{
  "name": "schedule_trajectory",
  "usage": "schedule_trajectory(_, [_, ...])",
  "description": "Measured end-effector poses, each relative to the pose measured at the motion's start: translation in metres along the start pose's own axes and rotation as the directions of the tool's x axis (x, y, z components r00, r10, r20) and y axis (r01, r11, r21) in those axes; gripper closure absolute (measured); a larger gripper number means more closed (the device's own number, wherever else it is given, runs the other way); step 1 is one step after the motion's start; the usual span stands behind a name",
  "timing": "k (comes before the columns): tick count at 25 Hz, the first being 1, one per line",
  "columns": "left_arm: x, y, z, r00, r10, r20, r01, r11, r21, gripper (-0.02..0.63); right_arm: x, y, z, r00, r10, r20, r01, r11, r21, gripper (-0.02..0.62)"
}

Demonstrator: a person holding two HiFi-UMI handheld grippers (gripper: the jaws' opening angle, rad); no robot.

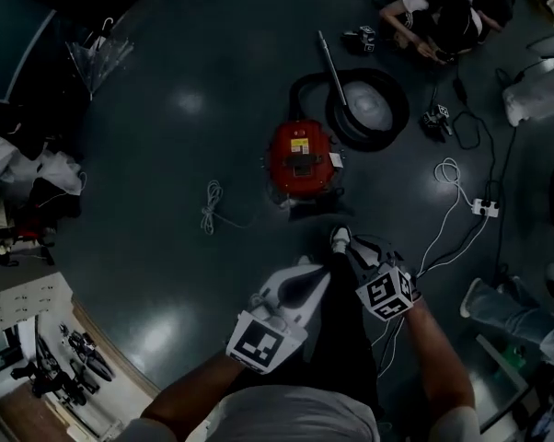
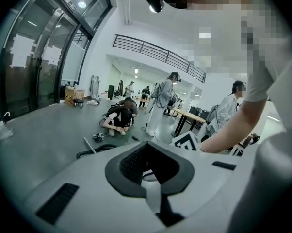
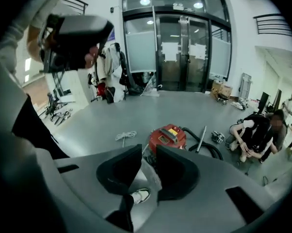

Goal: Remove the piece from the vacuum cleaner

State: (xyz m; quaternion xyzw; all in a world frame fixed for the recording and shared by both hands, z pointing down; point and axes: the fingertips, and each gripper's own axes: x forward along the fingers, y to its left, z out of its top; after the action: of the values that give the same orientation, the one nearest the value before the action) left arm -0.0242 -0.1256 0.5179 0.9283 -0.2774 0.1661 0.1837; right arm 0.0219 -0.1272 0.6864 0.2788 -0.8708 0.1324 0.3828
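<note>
Here the right claw stands slightly open and empty, the left claw closed, empty.

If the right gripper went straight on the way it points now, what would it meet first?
Most likely the red vacuum cleaner on the floor: it sits in line beyond the right gripper's parted jaws, with nothing between. Depth is unclear.

Vacuum cleaner on floor, hose behind it, coiled cord to its left
</note>
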Motion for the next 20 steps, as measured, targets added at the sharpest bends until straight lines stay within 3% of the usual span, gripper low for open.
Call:
schedule_trajectory(5, [0.041,0.026,-0.045,0.997,0.015,-0.074,-0.018,0.999,-0.035,0.600,0.104,-0.019,-0.084,0.987,0.072,-0.144,-0.094,0.984,-0.152,0.486])
schedule_trajectory(10, [0.065,0.041,-0.094,0.989,0.029,-0.147,-0.047,0.992,-0.121,0.600,0.187,-0.023,-0.149,0.965,0.079,-0.248,-0.160,0.932,-0.326,0.453])
schedule_trajectory(20, [0.069,0.053,-0.157,0.975,0.066,-0.213,-0.117,0.964,-0.238,0.600,0.268,-0.002,-0.194,0.933,0.062,-0.354,-0.258,0.802,-0.539,0.442])
